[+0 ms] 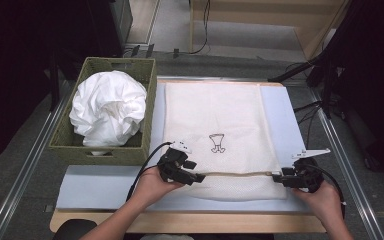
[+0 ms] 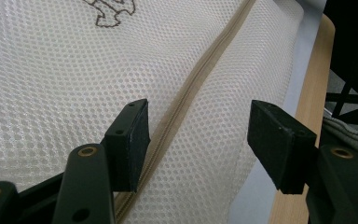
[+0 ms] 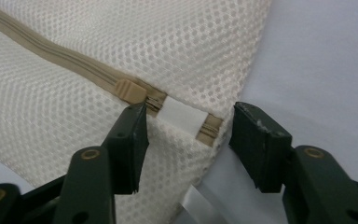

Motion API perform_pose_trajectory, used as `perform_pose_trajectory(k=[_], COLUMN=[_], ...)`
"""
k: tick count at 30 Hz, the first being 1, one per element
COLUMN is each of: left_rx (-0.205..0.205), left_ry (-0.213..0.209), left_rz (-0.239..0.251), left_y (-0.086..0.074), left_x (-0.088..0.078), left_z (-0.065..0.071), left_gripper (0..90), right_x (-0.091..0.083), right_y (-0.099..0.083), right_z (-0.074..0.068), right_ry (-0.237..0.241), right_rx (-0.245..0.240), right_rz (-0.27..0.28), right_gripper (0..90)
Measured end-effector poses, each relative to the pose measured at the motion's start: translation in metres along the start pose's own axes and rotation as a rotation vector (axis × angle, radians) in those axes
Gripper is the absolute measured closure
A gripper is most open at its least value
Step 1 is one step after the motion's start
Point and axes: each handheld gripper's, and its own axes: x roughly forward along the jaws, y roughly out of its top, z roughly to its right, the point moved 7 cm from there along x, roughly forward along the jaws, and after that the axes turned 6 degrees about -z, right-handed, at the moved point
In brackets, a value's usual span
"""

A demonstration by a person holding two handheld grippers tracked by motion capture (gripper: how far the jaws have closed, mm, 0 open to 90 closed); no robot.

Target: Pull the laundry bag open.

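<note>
A cream mesh laundry bag point(image 1: 215, 135) with a small dark print lies flat on the pale blue mat. A tan zipper point(image 1: 235, 174) runs across its near part. My left gripper point(image 1: 196, 178) sits at the zipper's left end, and in the left gripper view it point(image 2: 198, 140) stands open over the zipper line point(image 2: 186, 100), pressing on nothing. My right gripper point(image 1: 279, 177) is at the bag's right edge. In the right gripper view it point(image 3: 189, 135) is open, with the tan zipper pull point(image 3: 129, 91) and a white tab point(image 3: 182, 114) just beyond its pads.
A green woven basket point(image 1: 72, 135) holding a bundle of white cloth point(image 1: 109, 107) stands at the back left, beside the bag. The wooden table edge point(image 1: 190, 222) runs along the front. Dark stands and cables point(image 1: 325, 85) crowd the right side.
</note>
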Motion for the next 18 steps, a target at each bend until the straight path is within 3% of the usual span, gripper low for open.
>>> perform_pose_trajectory(k=[5, 7, 11, 14, 16, 18], left_rx=[-0.001, -0.003, -0.002, -0.007, -0.008, -0.004], left_ry=[0.001, 0.002, -0.001, -0.006, -0.01, -0.012], left_rz=[0.001, -0.002, 0.002, 0.0, 0.002, -0.003], left_y=[0.0001, 0.0001, 0.0002, 0.0003, 0.0004, 0.0002], left_x=[0.0004, 0.0005, 0.0007, 0.001, 0.0014, 0.0013], left_z=[0.0003, 0.0002, 0.0008, 0.001, 0.0013, 0.0017], left_gripper=[39.3, 39.2, 39.3, 39.5, 39.9, 40.4], right_x=[0.0021, 0.0031, 0.0039, 0.004, 0.0048, 0.0058], right_y=[0.0028, 0.0038, 0.0049, 0.0056, 0.0073, 0.0086], right_z=[-0.003, -0.004, -0.0055, -0.006, -0.0079, -0.0094], right_ry=[-0.025, -0.059, -0.085, -0.081, -0.052, -0.035], right_rx=[0.012, -0.002, -0.009, -0.009, 0.001, 0.006], right_rz=[-0.016, -0.029, -0.041, -0.045, -0.051, -0.06], right_gripper=[51.2, 57.3, 64.0, 67.9, 78.7, 80.4])
